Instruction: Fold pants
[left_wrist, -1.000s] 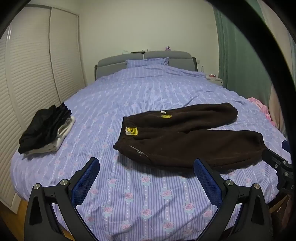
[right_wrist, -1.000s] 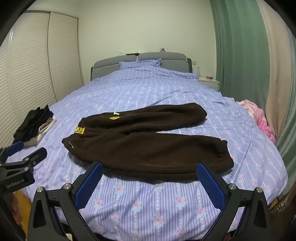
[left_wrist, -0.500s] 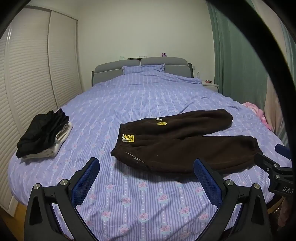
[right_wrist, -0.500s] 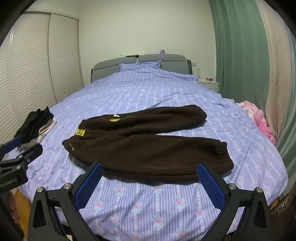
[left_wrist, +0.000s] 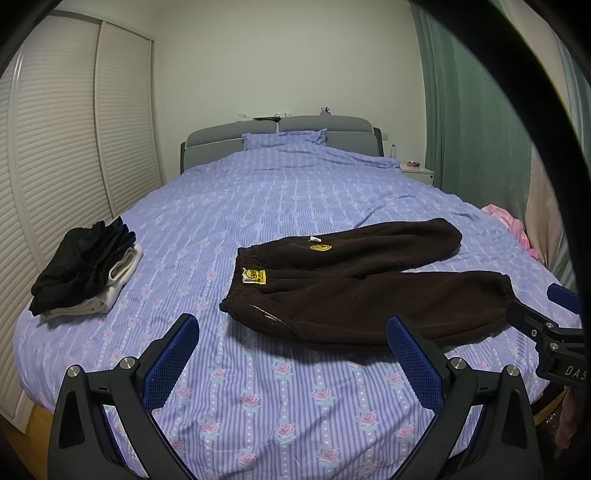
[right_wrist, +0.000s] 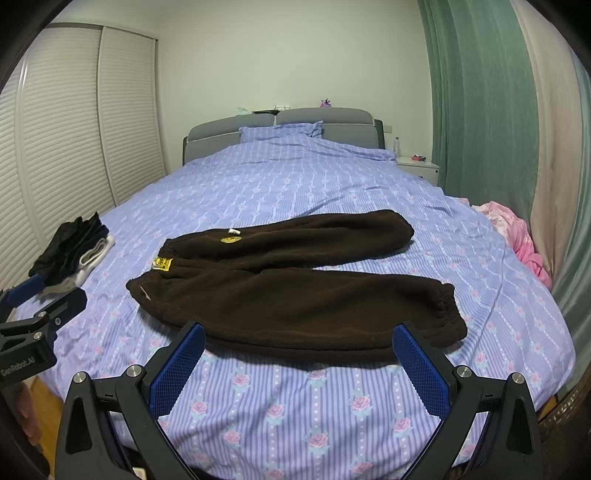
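Left wrist view shows my left gripper (left_wrist: 291, 354) spread wide with nothing between its blue pads, hovering over the near edge of the bed (left_wrist: 258, 424); my right gripper (right_wrist: 299, 362) is likewise wide open and empty, just short of the fabric. The brown pants (right_wrist: 295, 291) lie flat across the near half of the bed, waistband to the left with its yellow label (right_wrist: 162, 263), legs running right and splayed apart, the far leg angling away from the near one. My worry is that the fleece looks thick and soft: a shallow pinch on the near leg may catch only the top layer, so the leg peels open instead of lifting whole. Because the legs diverge, bringing one onto the other without matching the cuffs would probably leave a skewed fold. The striped cover could also be pinched along with the cloth and dragged. Both claws sit close together, each visible in the other's view, so they may collide. The folded dark clothes (left_wrist: 85, 269) at far left seem safely apart.
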